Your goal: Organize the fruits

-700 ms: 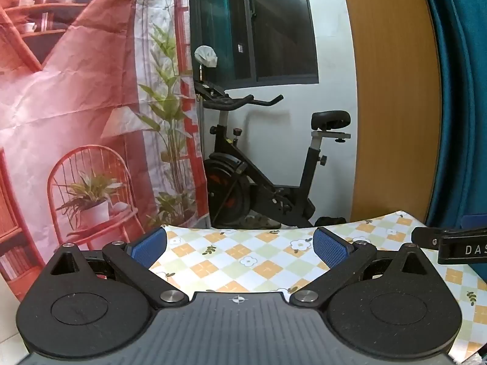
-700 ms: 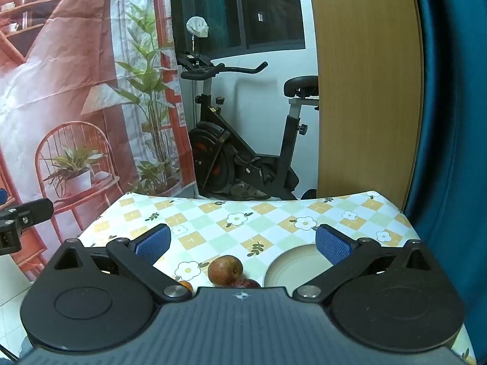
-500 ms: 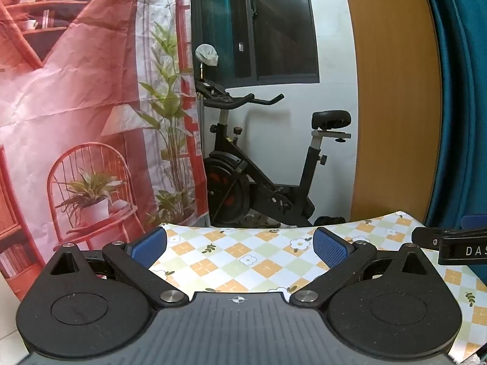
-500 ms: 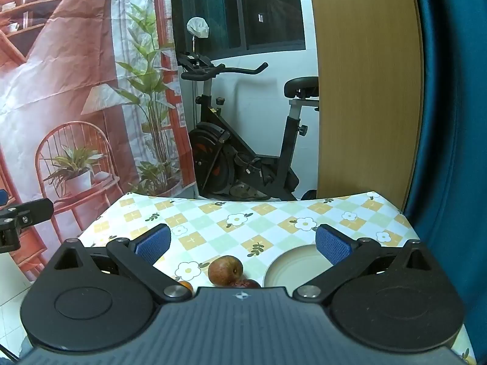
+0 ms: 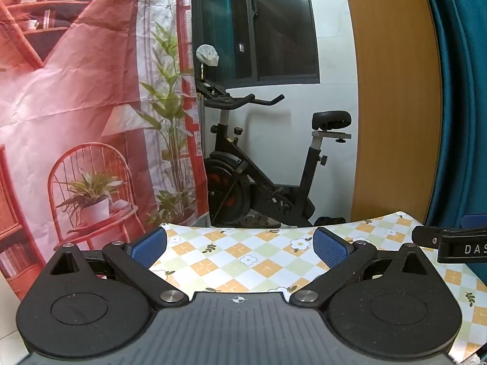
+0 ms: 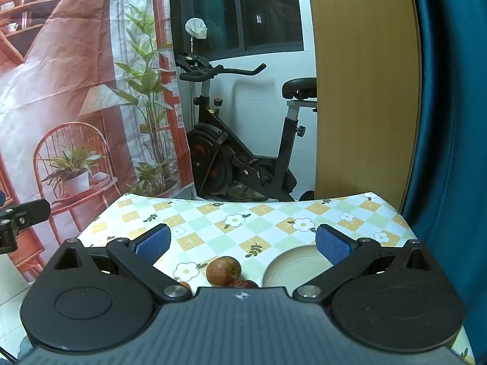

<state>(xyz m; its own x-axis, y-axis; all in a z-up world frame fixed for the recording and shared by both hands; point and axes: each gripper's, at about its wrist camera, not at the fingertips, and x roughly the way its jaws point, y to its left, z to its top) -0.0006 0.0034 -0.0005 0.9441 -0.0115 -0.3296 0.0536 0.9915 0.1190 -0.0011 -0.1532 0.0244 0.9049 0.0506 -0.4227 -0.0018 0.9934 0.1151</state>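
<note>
In the right wrist view, a brownish-red round fruit (image 6: 223, 270) lies on the checked tablecloth (image 6: 243, 222), with a darker red fruit (image 6: 245, 283) and an orange one (image 6: 184, 285) partly hidden behind the gripper body. A pale round plate (image 6: 293, 269) lies to their right. My right gripper (image 6: 243, 243) is open and empty above them. My left gripper (image 5: 240, 245) is open and empty over bare tablecloth (image 5: 243, 261); no fruit shows in its view. The right gripper's finger (image 5: 450, 241) shows at the right edge of the left wrist view.
An exercise bike (image 6: 240, 152) stands on the floor beyond the table's far edge. A printed backdrop (image 6: 76, 91) hangs at the left, a wooden panel (image 6: 362, 91) and a teal curtain (image 6: 450, 121) at the right. The left gripper's finger (image 6: 24, 213) shows at the left edge.
</note>
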